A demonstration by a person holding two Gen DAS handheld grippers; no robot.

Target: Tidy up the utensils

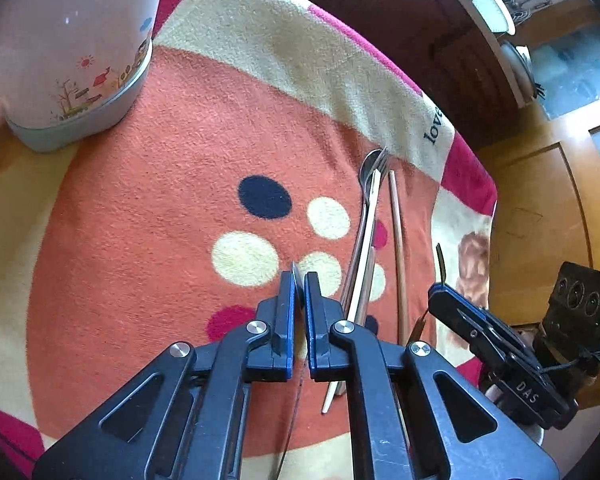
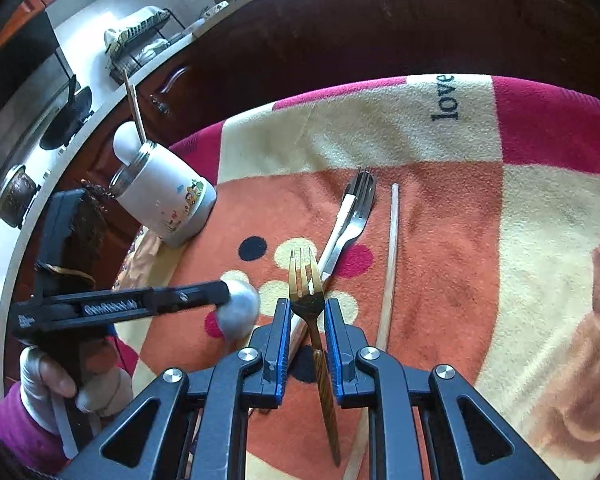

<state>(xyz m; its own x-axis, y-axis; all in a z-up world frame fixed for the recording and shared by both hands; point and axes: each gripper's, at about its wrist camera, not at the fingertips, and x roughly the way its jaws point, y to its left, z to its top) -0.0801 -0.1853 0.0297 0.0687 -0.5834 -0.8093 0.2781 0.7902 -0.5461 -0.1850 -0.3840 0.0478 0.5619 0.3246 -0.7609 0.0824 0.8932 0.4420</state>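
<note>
Left gripper [image 1: 300, 280] jaws pinched on a spoon [image 2: 238, 312], held above the blanket [image 1: 180, 184]; right gripper [image 2: 307, 306] jaws clamped on a gold fork [image 2: 306, 280], tines forward; silver fork [image 2: 354, 208], white-handled utensil [image 2: 340, 224] and chopstick [image 2: 392, 240] lie on the blanket; cup [image 2: 168, 204] with one chopstick [image 2: 135, 106] stands far left.

Left gripper [image 1: 300, 280]: fingers nearly closed, clamped on something thin, pointing forward and low. Right gripper [image 2: 307, 308]: fingers [image 2: 281, 332] apart either side of a held piece, contact unclear. Gloved left hand [image 2: 56, 388] grips the handle.
</note>
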